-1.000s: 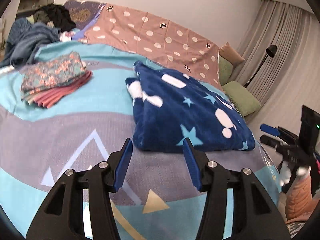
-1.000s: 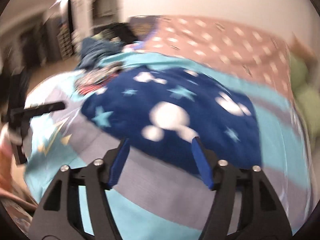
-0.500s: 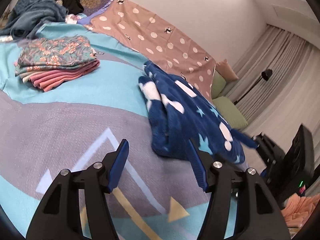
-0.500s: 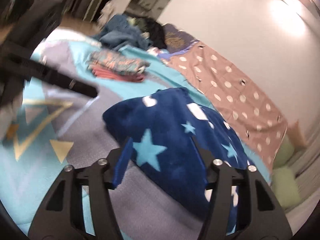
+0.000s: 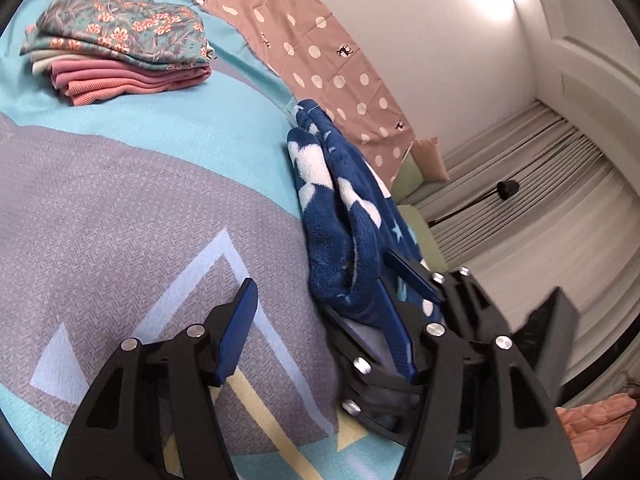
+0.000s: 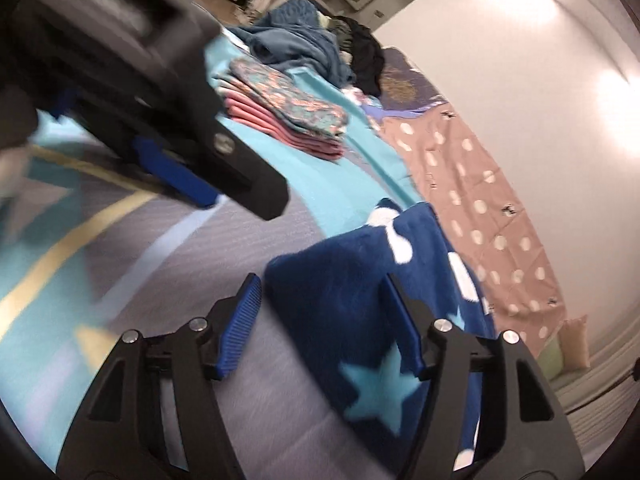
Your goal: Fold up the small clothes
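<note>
The navy fleece garment with stars and white blobs (image 5: 340, 216) lies part-folded on the teal and grey patterned bed cover (image 5: 120, 200). Right tool (image 6: 320, 320), fingers apart, straddles its near edge; left tool (image 5: 324, 332) gapes empty beside it. Next, I'd guess: pinch that edge and fold.

Both tools share one build. The left gripper (image 5: 320, 320) has matte black angular arms with triangular cut-outs, silver round screw heads at the joints, and two flat blue fingers (image 5: 240, 322) tapering to points. The right gripper (image 6: 324, 320) has the same black frame and silver screws; its blue fingers (image 6: 240, 324) show fine ribbing on their inner faces.
</note>
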### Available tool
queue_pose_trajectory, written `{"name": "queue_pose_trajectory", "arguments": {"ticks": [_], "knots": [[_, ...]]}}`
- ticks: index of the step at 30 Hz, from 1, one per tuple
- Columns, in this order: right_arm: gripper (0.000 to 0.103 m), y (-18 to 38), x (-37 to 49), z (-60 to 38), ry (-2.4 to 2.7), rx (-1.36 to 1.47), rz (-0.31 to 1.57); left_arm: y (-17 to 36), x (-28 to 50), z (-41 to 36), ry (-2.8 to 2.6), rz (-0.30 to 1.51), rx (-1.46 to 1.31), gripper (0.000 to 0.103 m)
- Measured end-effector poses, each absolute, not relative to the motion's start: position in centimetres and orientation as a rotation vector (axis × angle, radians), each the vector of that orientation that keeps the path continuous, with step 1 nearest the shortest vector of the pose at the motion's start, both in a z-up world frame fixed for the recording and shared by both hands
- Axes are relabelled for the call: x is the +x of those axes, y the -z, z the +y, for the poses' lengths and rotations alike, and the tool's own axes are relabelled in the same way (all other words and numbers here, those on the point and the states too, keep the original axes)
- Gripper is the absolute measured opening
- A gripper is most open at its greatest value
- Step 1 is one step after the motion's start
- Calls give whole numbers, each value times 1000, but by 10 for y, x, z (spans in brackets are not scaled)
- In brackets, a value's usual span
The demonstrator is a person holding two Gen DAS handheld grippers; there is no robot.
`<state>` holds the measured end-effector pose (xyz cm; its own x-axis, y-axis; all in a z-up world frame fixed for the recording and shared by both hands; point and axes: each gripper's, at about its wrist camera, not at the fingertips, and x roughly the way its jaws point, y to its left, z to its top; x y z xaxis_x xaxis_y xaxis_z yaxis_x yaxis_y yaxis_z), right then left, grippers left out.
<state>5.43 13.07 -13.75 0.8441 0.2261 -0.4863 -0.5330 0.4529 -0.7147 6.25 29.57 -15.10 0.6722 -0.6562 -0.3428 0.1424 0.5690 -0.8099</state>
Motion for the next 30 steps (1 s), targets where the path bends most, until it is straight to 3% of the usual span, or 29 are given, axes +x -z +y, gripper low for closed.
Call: {"name": "queue_pose_trajectory", "arguments": {"ticks": [1,3,5,9,12,15,19,20,22,27,30], "knots": [[44,137,57,133,-498,-985,360,151,64,297,521,688,-850,60],[25,133,54,135,-524,-965,364,150,67,300,528,688,-859,60],[18,120,51,131,-569,-908,400,146,73,303,520,682,-847,60],[17,115,56,125,-606,-890,424,130,100,304,569,656,-788,62],[17,119,53,127,-595,-895,420,130,146,297,631,725,-807,71],[17,114,55,126,-597,-841,450,146,190,283,694,825,-854,71],[17,111,56,126,-608,-791,494,142,232,265,701,805,-831,71],[17,113,56,128,-609,-798,496,143,245,262,686,810,-848,69],[17,118,54,130,-607,-813,492,145,264,255,673,794,-823,26],[17,108,57,115,-644,-738,518,156,252,271,704,725,-900,21],[24,107,52,106,-655,-734,516,158,250,270,662,754,-875,24]]}}
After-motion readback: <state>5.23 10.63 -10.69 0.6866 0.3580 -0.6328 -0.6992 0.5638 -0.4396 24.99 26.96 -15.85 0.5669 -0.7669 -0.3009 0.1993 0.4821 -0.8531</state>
